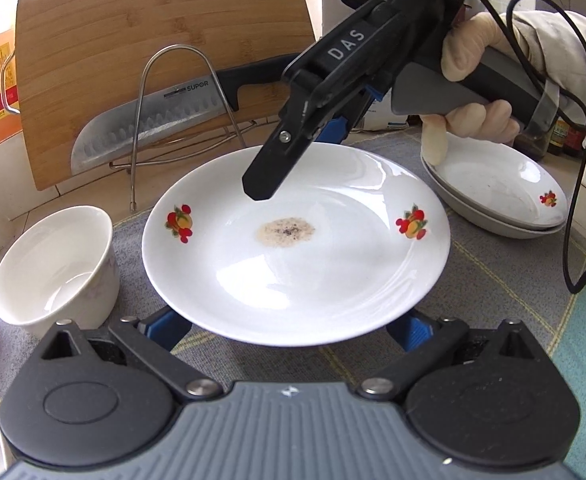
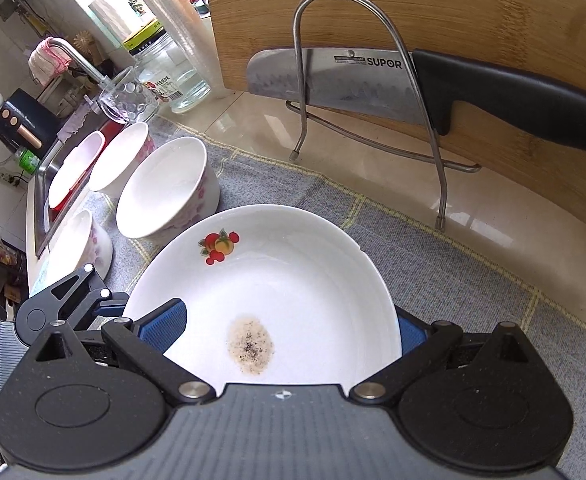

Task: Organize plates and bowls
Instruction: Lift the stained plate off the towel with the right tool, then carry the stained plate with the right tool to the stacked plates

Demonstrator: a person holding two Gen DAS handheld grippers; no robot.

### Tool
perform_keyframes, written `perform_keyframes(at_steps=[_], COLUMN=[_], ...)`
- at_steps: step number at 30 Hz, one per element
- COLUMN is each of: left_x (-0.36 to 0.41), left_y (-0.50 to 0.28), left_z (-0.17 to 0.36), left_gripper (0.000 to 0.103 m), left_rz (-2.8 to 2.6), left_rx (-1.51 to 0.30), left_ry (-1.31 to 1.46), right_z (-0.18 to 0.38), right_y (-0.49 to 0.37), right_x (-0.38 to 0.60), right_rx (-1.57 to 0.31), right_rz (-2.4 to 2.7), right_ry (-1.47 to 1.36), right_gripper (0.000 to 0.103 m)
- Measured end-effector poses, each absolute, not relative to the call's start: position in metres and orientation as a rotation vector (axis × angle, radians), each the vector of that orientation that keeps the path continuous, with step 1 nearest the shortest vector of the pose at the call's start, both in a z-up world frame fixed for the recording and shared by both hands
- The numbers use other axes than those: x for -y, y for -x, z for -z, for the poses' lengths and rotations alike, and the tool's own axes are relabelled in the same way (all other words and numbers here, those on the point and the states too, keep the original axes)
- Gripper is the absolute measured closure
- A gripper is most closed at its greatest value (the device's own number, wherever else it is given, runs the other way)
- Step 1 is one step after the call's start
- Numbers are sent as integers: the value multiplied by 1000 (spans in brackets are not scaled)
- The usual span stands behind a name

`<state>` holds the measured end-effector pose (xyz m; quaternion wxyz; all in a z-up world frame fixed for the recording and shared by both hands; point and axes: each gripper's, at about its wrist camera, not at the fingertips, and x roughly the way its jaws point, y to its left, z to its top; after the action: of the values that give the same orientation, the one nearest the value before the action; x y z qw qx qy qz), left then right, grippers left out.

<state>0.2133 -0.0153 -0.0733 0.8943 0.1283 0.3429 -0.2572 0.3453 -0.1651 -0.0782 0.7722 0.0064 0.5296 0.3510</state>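
A white plate (image 1: 293, 272) with fruit prints and a brown speckled stain lies on the grey mat (image 1: 493, 280). My left gripper (image 1: 289, 332) is open, and its blue pads (image 1: 169, 328) stand wide apart on either side of the plate's near rim, partly hidden under it. My right gripper (image 1: 293, 160), held by a gloved hand (image 1: 465, 52), reaches over the far rim. It is open, with one finger above the plate and the other below the rim. In the right wrist view the plate (image 2: 293, 280) fills the gap of the right gripper (image 2: 289, 332).
A white bowl (image 1: 53, 272) stands left of the plate, and two stacked plates (image 1: 493, 196) lie at the right. Several bowls (image 2: 169, 192) sit by the sink (image 2: 41, 184). Behind stand a wire rack (image 2: 373, 80) with a knife (image 2: 333, 80) and a cutting board (image 1: 153, 60).
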Motion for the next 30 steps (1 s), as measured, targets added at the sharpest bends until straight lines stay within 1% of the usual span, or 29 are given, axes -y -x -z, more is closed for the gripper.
perform_keyframes(at_steps=[30], left_x=[32], left_y=[-131], left_z=[41], left_gripper=[2], left_rz=[606], left_rx=[-746], left_ry=[-325], right_z=[57], right_y=[-246], right_x=[182], right_rx=[-1114], right_rz=[-725], right_ry=[-87], right_gripper=[0])
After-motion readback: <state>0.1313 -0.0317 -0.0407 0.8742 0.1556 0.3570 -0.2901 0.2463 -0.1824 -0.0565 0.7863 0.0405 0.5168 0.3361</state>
